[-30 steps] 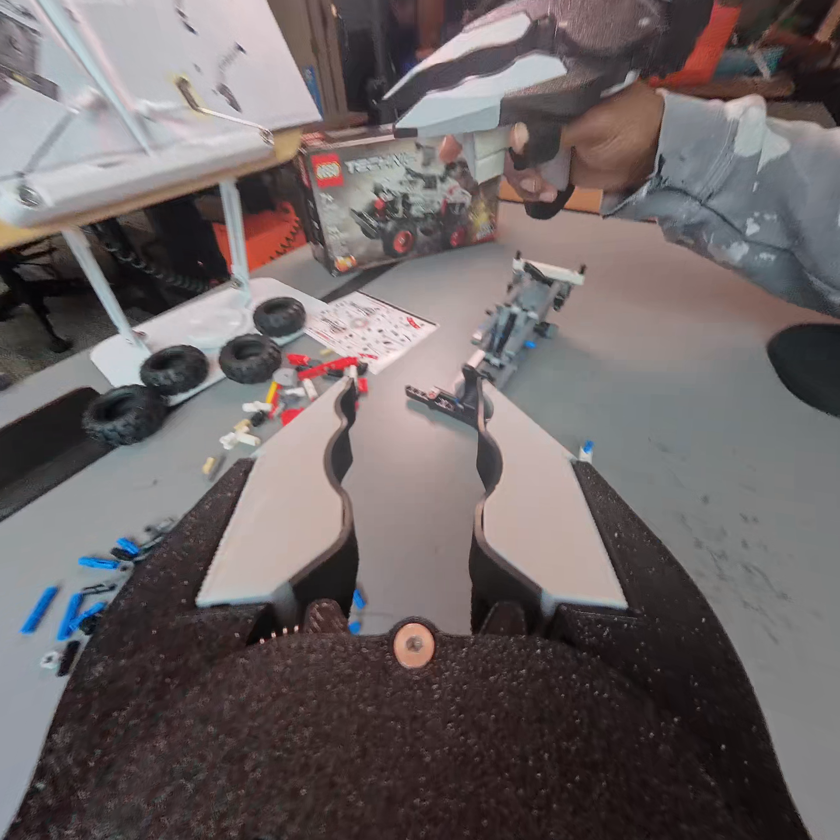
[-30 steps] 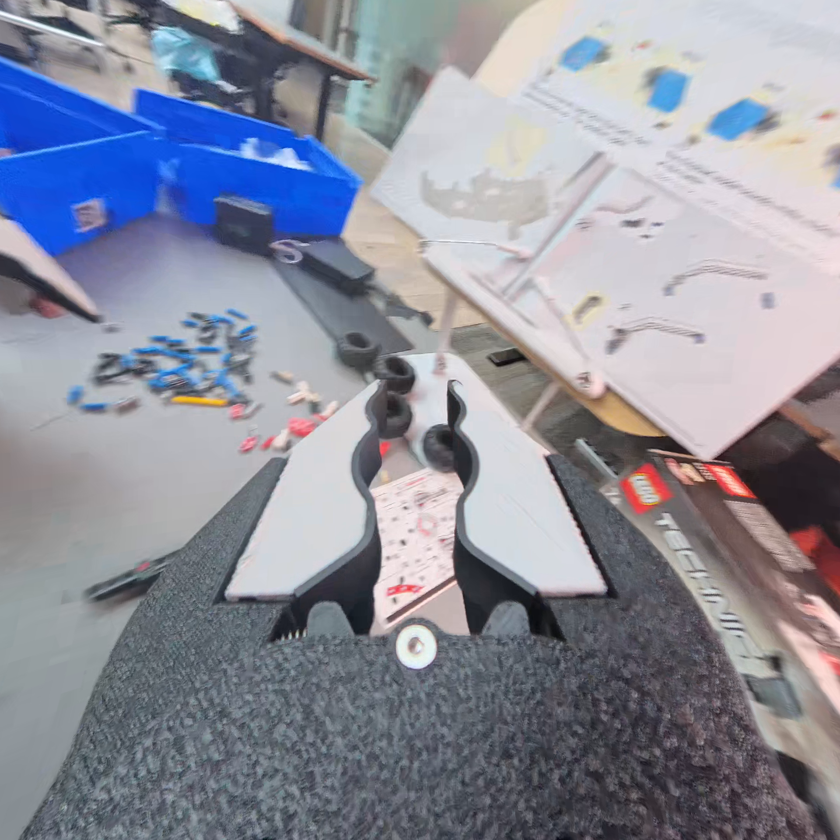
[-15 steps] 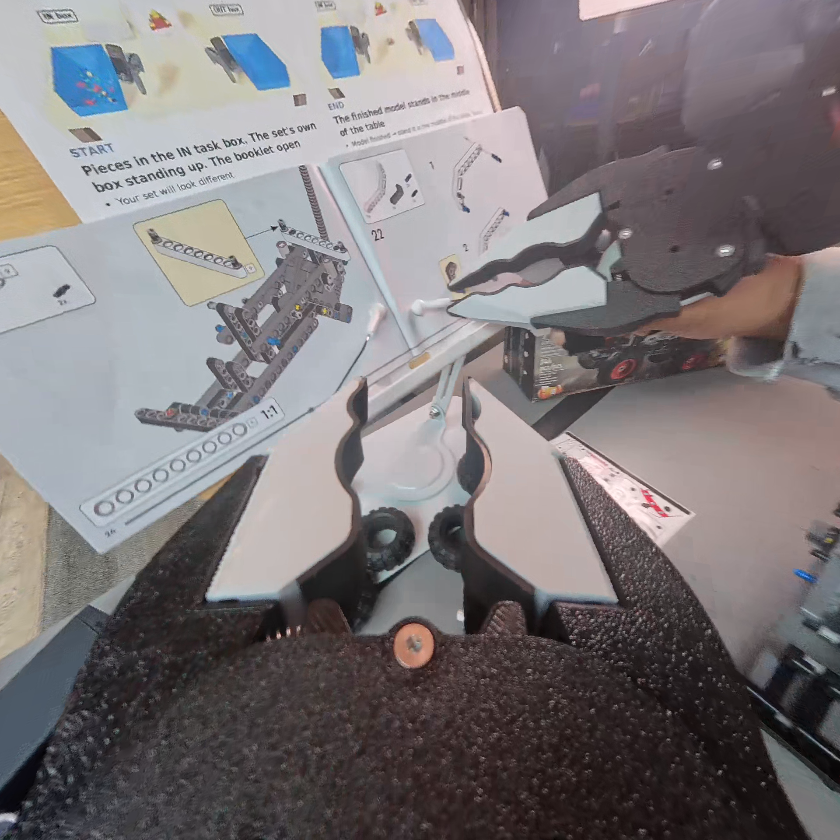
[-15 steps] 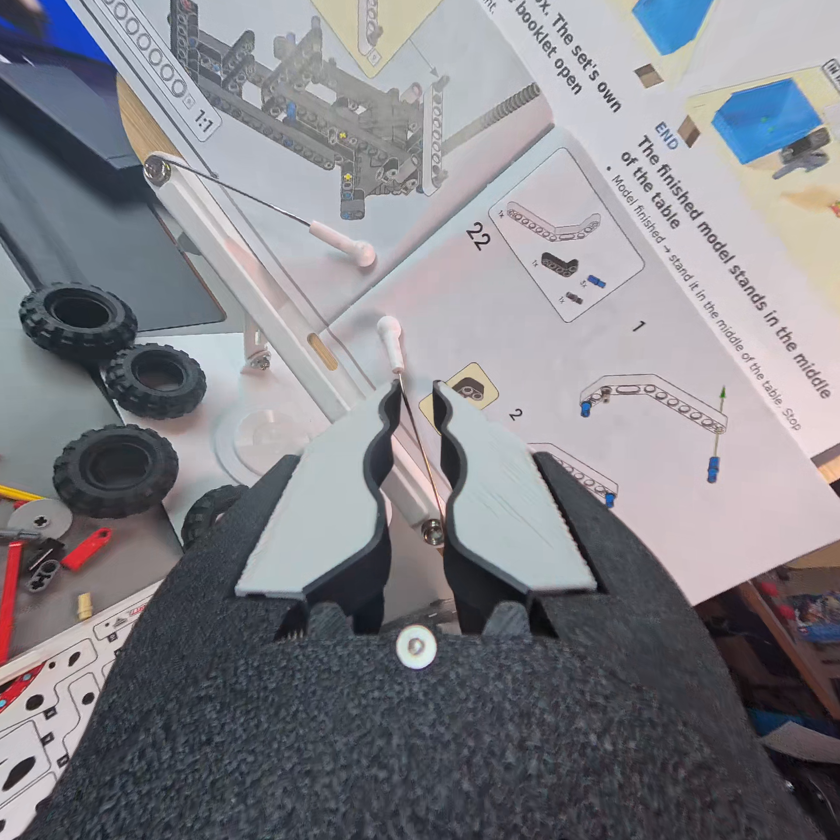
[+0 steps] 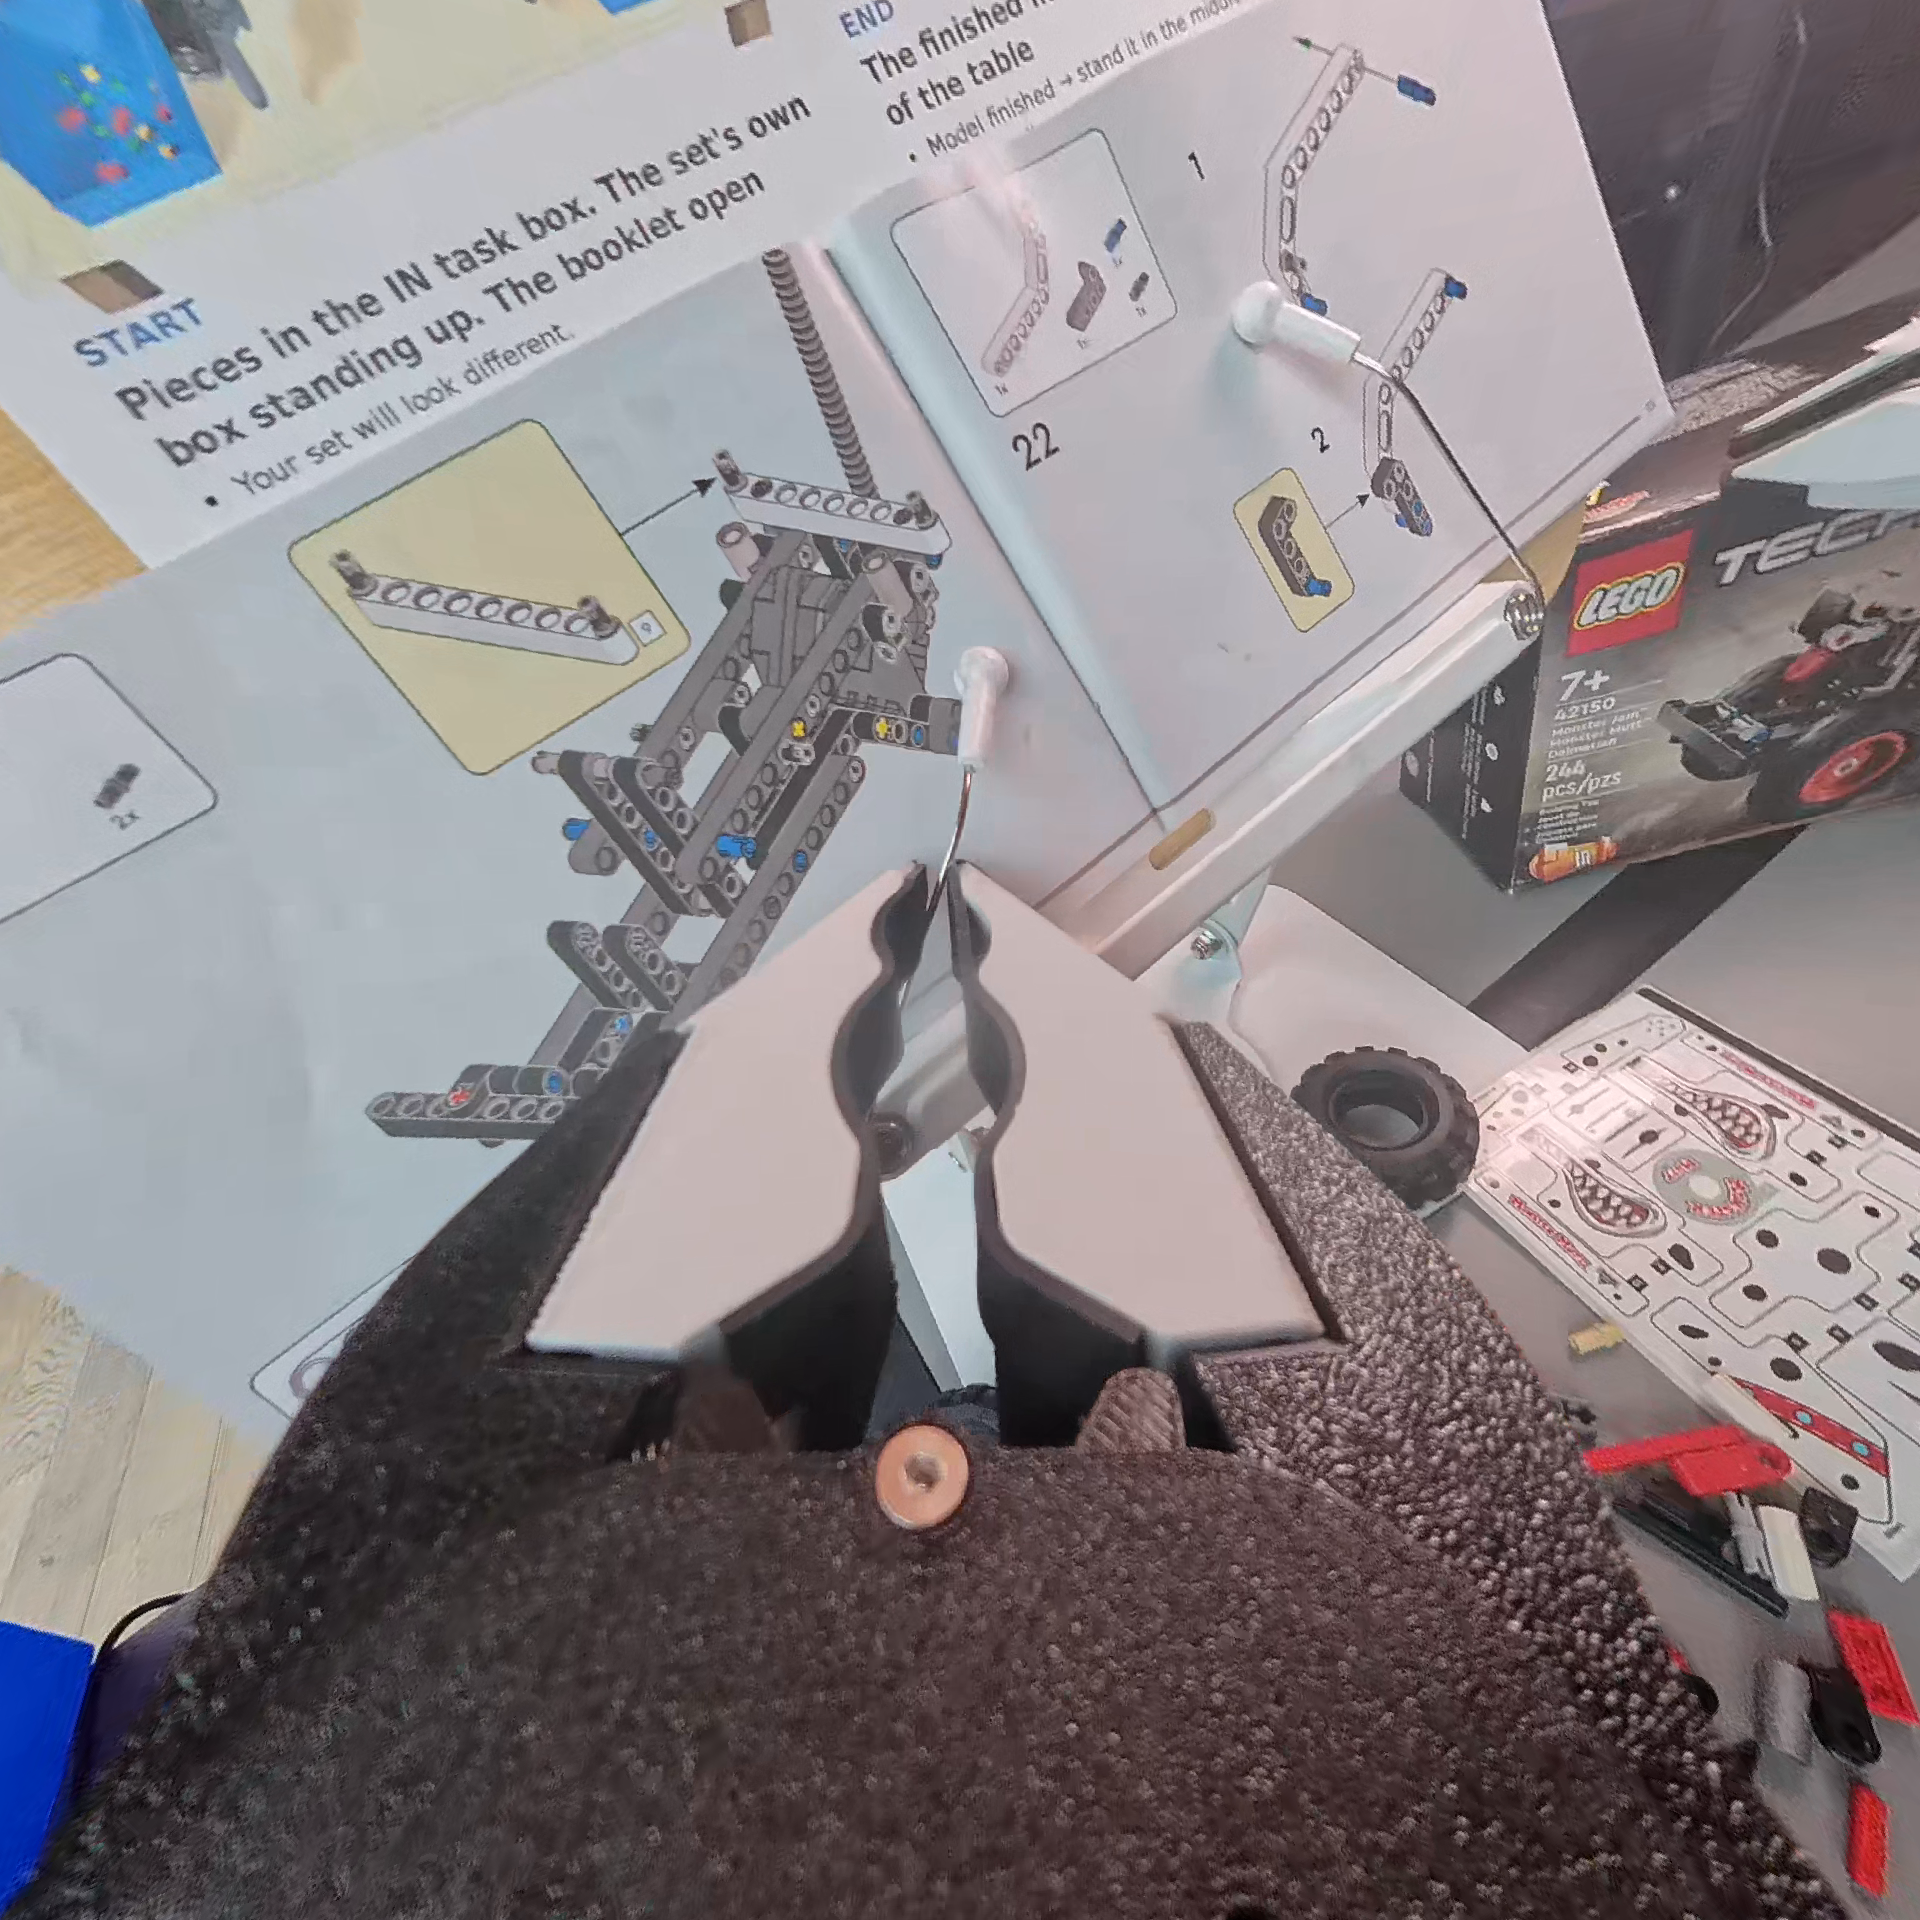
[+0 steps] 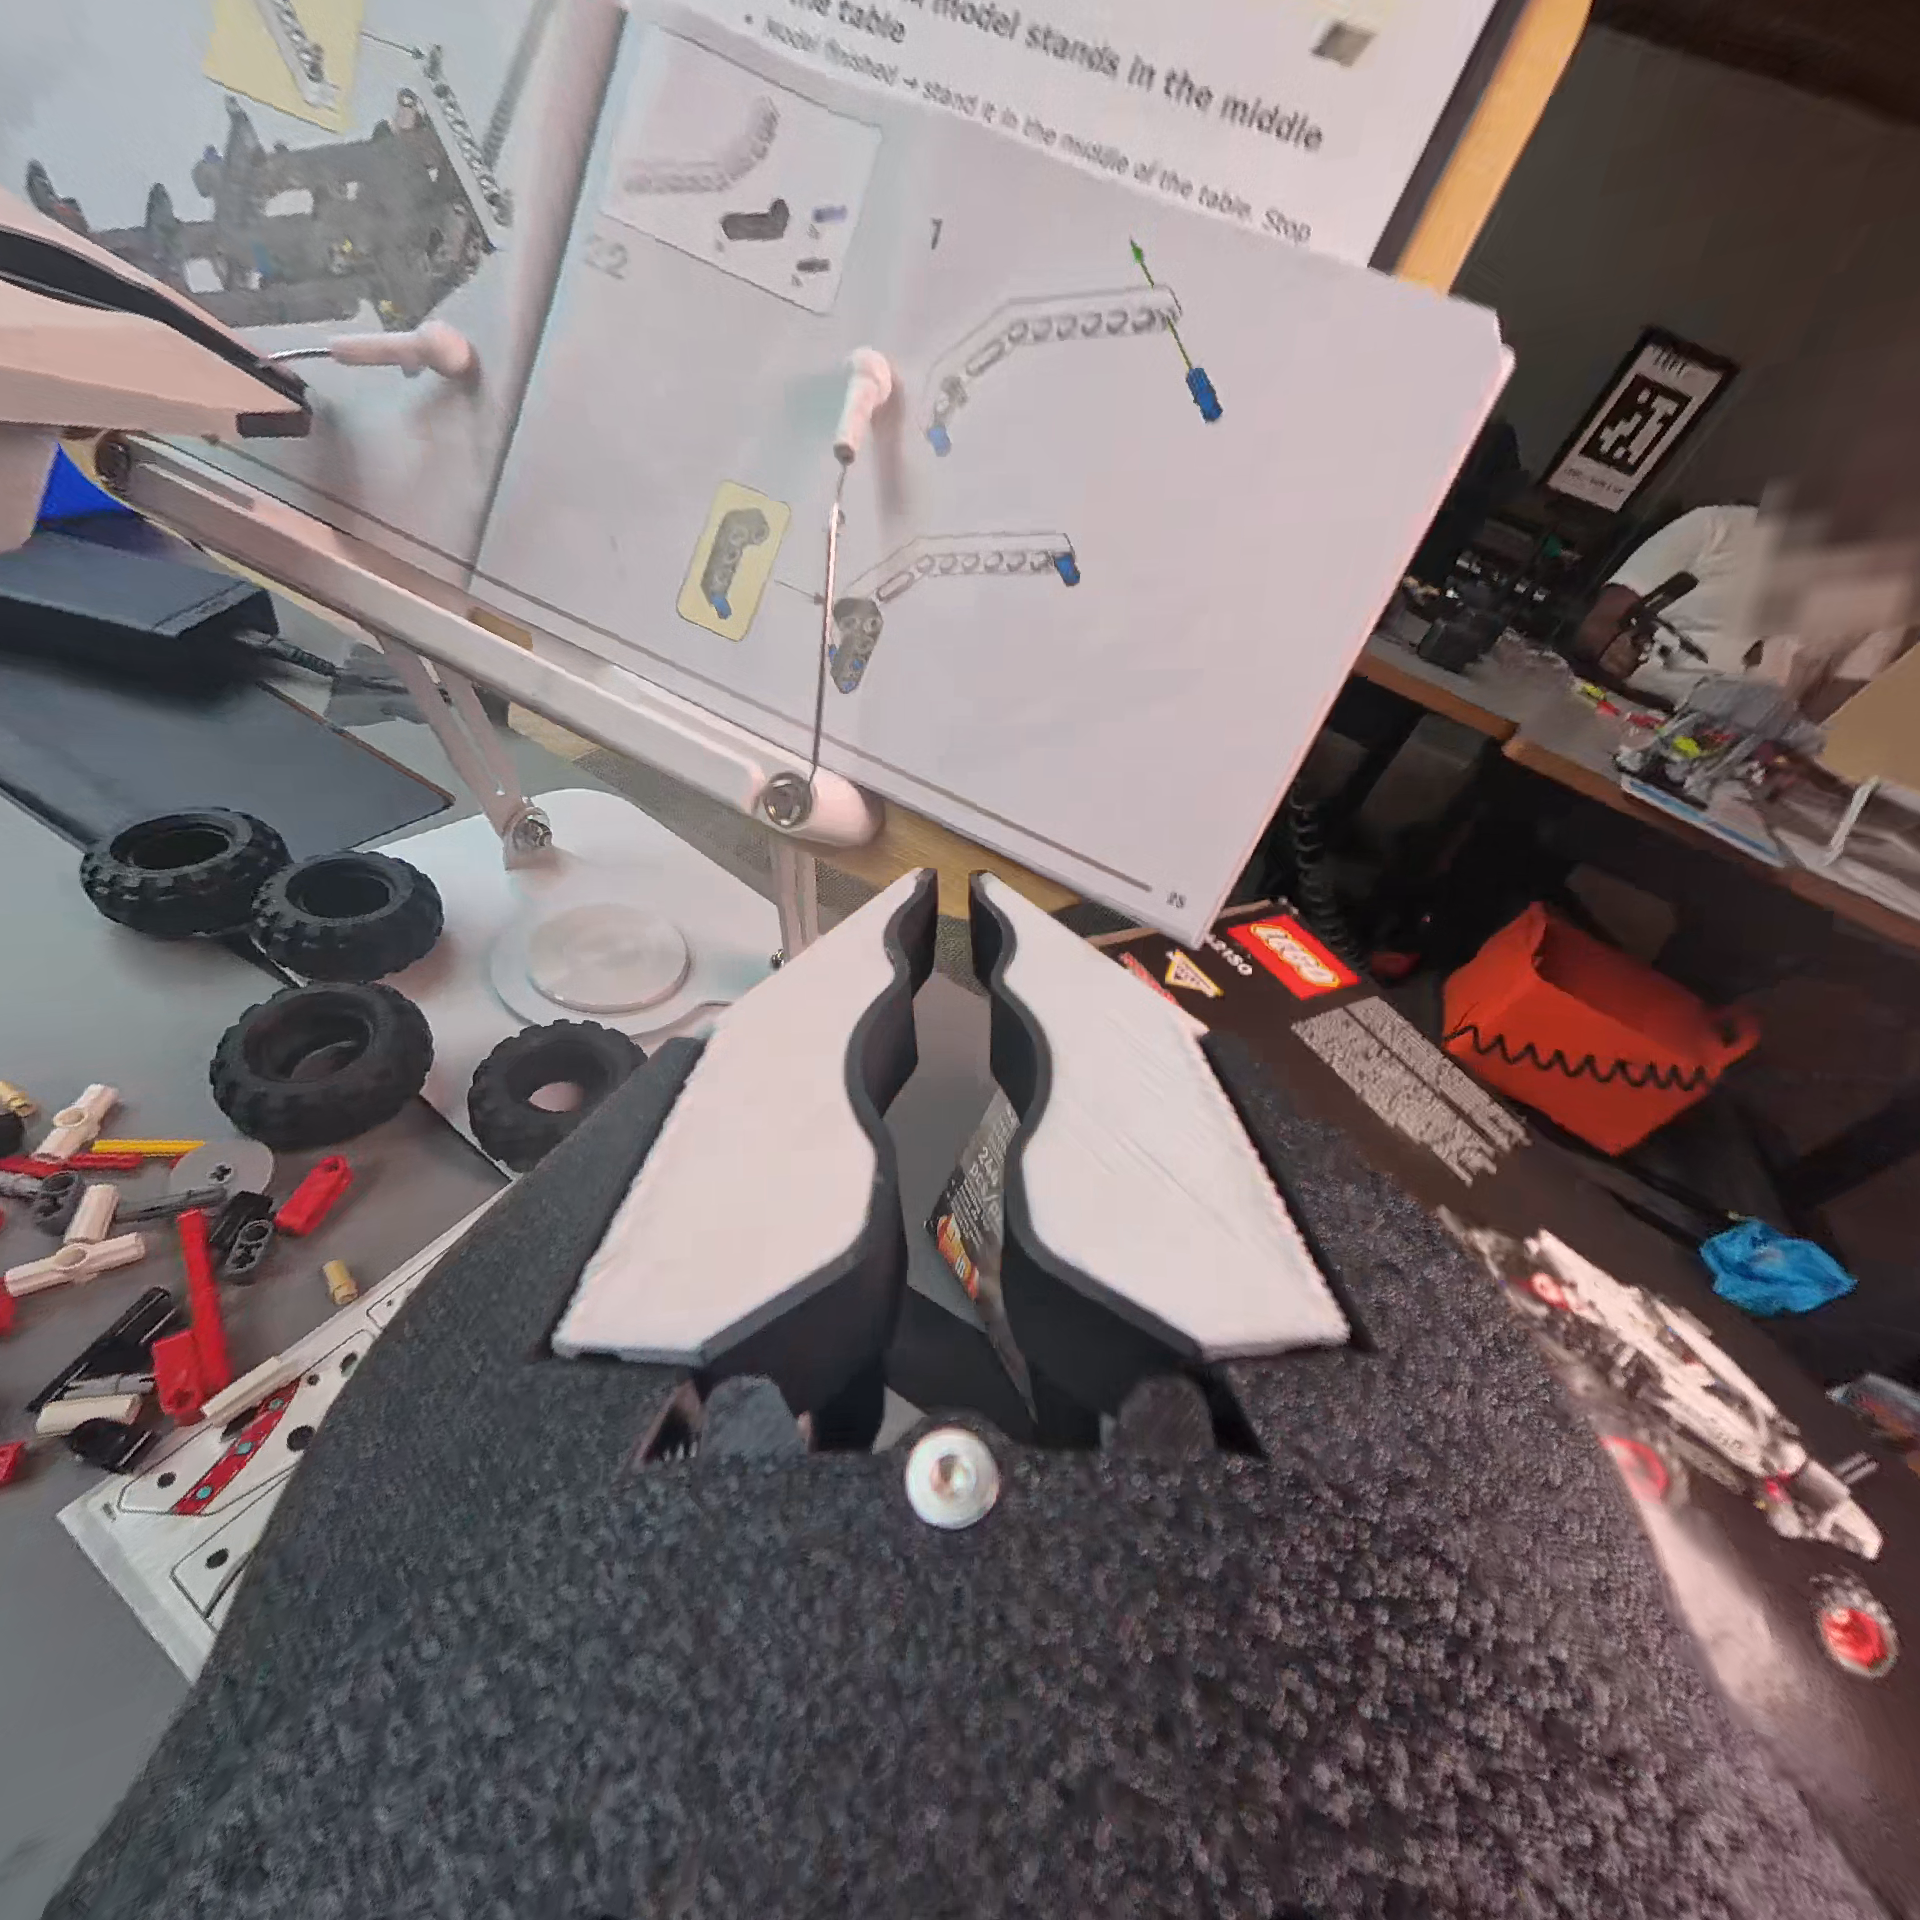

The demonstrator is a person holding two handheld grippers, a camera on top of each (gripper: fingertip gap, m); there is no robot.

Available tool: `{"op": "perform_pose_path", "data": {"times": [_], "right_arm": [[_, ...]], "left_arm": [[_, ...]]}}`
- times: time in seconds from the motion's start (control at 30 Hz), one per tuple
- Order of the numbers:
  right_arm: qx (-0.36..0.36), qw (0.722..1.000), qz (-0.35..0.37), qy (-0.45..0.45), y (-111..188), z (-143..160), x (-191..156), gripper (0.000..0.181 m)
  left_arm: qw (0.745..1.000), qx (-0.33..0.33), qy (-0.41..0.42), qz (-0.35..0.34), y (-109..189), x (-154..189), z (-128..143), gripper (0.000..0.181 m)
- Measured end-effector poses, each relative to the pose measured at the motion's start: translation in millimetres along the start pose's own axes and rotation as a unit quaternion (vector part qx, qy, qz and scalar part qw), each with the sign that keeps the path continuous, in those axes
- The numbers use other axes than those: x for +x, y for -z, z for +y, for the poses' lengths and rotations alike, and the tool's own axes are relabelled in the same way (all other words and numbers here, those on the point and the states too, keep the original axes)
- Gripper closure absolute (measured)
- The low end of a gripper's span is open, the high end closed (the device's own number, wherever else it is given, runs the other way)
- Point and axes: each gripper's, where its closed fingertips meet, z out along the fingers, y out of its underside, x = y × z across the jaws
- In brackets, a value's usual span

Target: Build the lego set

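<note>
Left wrist view: the left hand-held gripper (image 5: 940, 883) is clenched on the thin wire page-holder arm (image 5: 961, 800) of the white book stand (image 5: 1340, 717), at 12 o'clock. The open grey instruction booklet (image 5: 416, 831) fills 10 o'clock. Judged risk: pulling the wire hard could tip the stand or crease the page.

Right wrist view: the right hand-held gripper (image 6: 951, 894) hangs nearly closed, grasping nothing, below the second wire page-holder arm (image 6: 831, 582). Loose red and tan Lego pieces (image 6: 156, 1268) and black rubber tyres (image 6: 322, 1060) lie on the grey desk (image 6: 94, 1018) at 9 o'clock; a knocked stand could scatter them.
</note>
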Motion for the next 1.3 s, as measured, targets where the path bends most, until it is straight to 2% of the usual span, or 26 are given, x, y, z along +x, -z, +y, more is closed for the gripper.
{"op": "perform_pose_path", "data": {"times": [0.07,0.13,0.2,0.23,0.27,0.3,0.33,0.37,0.5,0.63,0.67,0.77,0.83,0.9,1.0,1.1,1.13,1.23,1.27,1.3], "right_arm": [[0.013,0.999,-0.005,0.042,-4.6,-22.9,-11.3,0.162],[0.01,0.997,-0.012,0.07,-18.5,-42.6,-24.1,0.146],[-0.003,0.995,0.001,0.104,-38.0,-52.2,-26.9,0.138],[-0.007,0.993,0.009,0.116,-47.0,-53.4,-25.3,0.139],[-0.015,0.992,0.018,0.124,-54.2,-50.8,-21.0,0.147],[-0.022,0.991,0.028,0.133,-57.7,-46.2,-14.6,0.164],[-0.008,0.992,0.023,0.124,-56.8,-45.7,-13.7,0.168],[-0.009,0.994,0.033,0.1,-53.0,-40.9,-7.8,0.175],[-0.021,0.997,0.06,-0.051,-31.5,-7.5,11.3,0.168],[-0.033,0.971,0.015,-0.238,-14.3,11.2,10.1,0.148],[-0.03,0.963,0.005,-0.267,-11.0,13.7,10.0,0.14],[-0.036,0.949,0.0,-0.314,1.3,24.9,12.0,0.134],[-0.025,0.966,0.041,-0.254,10.5,19.7,21.0,0.131],[-0.005,0.984,0.062,-0.164,12.2,-0.6,20.1,0.131],[0.001,0.996,0.066,-0.067,-7.3,-30.6,11.9,0.119],[-0.026,0.993,0.071,-0.086,-41.2,-39.2,15.6,0.091],[-0.042,0.992,0.074,-0.088,-51.5,-36.3,15.9,0.088],[-0.048,0.991,0.109,-0.067,-59.1,-37.3,14.1,0.095],[-0.044,0.991,0.112,-0.065,-57.0,-38.6,10.4,0.108],[-0.037,0.991,0.118,-0.059,-54.3,-39.5,7.4,0.132]], "left_arm": [[0.999,0.014,0.025,-0.031,3.0,-11.8,-3.2,0.179],[0.994,0.029,0.088,-0.054,9.1,-27.3,-3.0,0.18],[0.983,0.045,0.165,-0.068,17.8,-42.9,3.5,0.179],[0.976,0.051,0.198,-0.071,22.2,-48.7,8.6,0.178],[0.97,0.053,0.225,-0.071,26.1,-52.4,13.7,0.177],[0.967,0.051,0.239,-0.068,29.9,-54.5,18.6,0.176],[0.968,0.045,0.239,-0.064,33.3,-55.3,23.3,0.174],[0.971,0.035,0.228,-0.058,36.1,-55.2,28.1,0.173],[0.979,0.011,0.201,-0.033,41.8,-54.2,38.7,0.169],[0.975,0.0,0.217,-0.039,43.3,-55.3,41.2,0.166],[0.974,0.001,0.226,-0.037,43.1,-55.4,42.0,0.166],[0.969,0.003,0.248,-0.022,44.3,-55.3,44.5,0.165],[0.97,0.002,0.243,-0.024,46.5,-58.5,47.3,0.16],[0.968,0.001,0.249,-0.023,49.4,-61.4,50.6,0.158],[0.96,-0.012,0.28,-0.008,53.9,-60.2,57.8,0.16],[0.964,-0.038,0.261,-0.019,61.5,-60.9,70.2,0.162],[0.966,-0.038,0.256,-0.019,65.6,-61.1,71.2,0.162],[0.97,-0.024,0.239,-0.025,80.7,-66.7,65.7,0.161],[0.973,-0.021,0.229,-0.029,84.7,-69.1,63.1,0.161],[0.975,-0.018,0.22,-0.03,87.4,-70.4,60.1,0.161]]}}
